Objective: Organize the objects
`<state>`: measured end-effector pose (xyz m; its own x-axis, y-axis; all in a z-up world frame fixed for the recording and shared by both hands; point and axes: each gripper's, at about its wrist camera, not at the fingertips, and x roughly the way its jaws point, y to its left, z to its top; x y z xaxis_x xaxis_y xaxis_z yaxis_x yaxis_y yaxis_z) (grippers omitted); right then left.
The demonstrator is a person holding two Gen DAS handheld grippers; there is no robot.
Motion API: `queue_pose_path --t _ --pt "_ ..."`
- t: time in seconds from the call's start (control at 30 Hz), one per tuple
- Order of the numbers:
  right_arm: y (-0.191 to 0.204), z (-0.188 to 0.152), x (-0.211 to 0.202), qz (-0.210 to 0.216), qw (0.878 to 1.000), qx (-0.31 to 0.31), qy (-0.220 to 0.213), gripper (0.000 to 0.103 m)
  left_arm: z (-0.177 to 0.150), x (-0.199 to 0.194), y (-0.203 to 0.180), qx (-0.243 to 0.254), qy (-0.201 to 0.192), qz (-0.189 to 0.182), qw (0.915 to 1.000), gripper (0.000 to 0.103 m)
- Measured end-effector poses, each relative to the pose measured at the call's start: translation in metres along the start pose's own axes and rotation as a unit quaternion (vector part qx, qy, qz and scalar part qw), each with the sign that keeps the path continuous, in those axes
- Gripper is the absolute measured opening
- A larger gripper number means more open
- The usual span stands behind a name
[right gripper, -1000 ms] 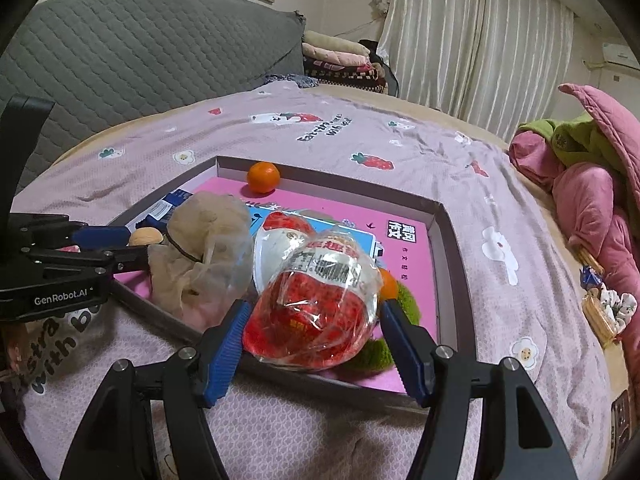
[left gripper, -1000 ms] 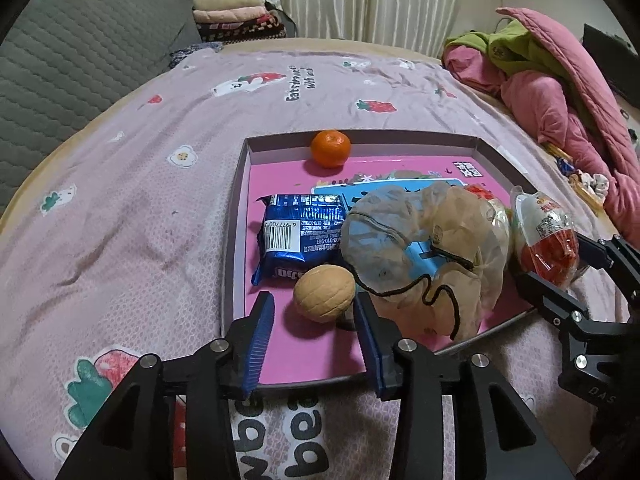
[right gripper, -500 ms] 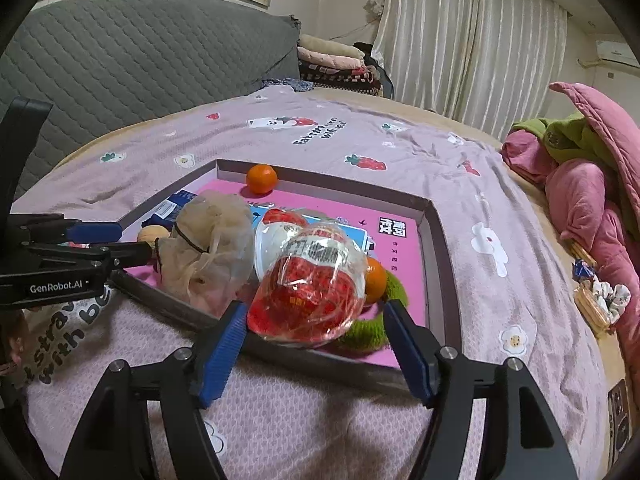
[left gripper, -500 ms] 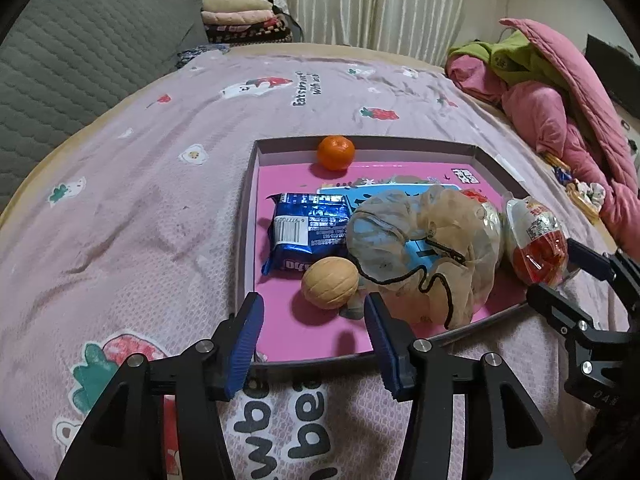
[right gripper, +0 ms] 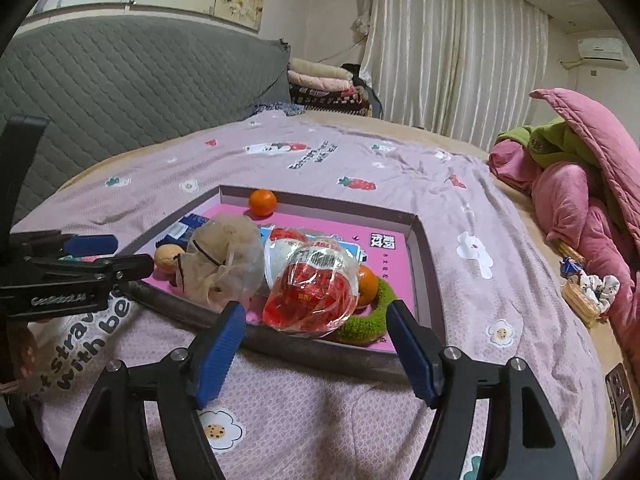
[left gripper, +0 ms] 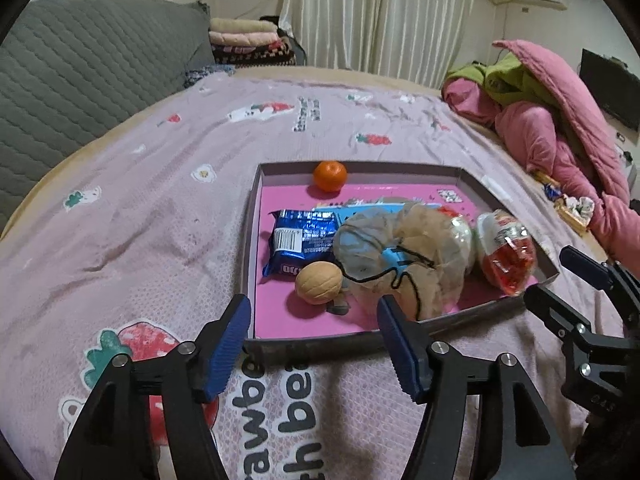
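A shallow pink-floored tray (left gripper: 250, 240) lies on the bedspread. Inside it are a tangerine (left gripper: 329, 175), a blue biscuit packet (left gripper: 300, 240), a walnut (left gripper: 319, 282), a tan mesh bag (left gripper: 404, 252), a red-and-white wrapped egg toy (right gripper: 316, 284), a green ring (right gripper: 380, 312) and a second orange (right gripper: 366, 280). My left gripper (left gripper: 313, 303) hovers over the tray's near rim, its jaws opening, nothing between them. The right gripper (right gripper: 315, 307) sits just short of the egg toy, jaws opening too, pads off it. Each gripper shows in the other's view: left (right gripper: 92, 256), right (left gripper: 560, 284).
The bed has a lilac printed bedspread (left gripper: 160, 208). A grey quilted headboard (left gripper: 80, 92) runs along the left. Pink and green bedding (left gripper: 560, 128) is heaped at the right, with small items (right gripper: 584, 292) beside it. Folded blankets (left gripper: 248, 36) lie at the back.
Both grippers have drawn back from the tray towards its near rim and spread wider. The walnut and the egg toy stay lying in the tray.
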<state>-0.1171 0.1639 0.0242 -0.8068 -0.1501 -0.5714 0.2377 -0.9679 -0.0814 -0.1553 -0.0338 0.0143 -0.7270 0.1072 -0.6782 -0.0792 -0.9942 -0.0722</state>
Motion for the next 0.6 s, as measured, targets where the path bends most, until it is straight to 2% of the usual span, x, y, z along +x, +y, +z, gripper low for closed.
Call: queue_pose_path --t 0.1,0.2,0.3,0.47,0.6 --pt "-0.001 0.001 -0.008 0.002 1.0 0.01 -0.018 0.075 -0.002 -0.009 -0.002 0.004 -0.016 0.005 0.9999 0.069" --pt "-0.001 0.003 -0.018 -0.004 0.999 0.016 -0.04 0.076 -0.004 -0.013 -0.006 0.009 -0.019 0.01 0.9997 0.075" --pt "-0.001 0.002 -0.029 -0.012 0.998 0.018 -0.062 0.079 -0.007 -0.016 -0.009 0.016 -0.02 0.013 0.9996 0.075" --pt "0.002 -0.004 -0.038 -0.011 0.998 0.03 -0.063 0.079 -0.011 -0.024 -0.012 0.018 -0.029 0.012 0.9993 0.075" --pt "0.004 -0.008 -0.046 -0.013 0.997 0.037 -0.07 0.085 -0.015 -0.033 -0.016 0.022 -0.04 0.01 0.9989 0.075"
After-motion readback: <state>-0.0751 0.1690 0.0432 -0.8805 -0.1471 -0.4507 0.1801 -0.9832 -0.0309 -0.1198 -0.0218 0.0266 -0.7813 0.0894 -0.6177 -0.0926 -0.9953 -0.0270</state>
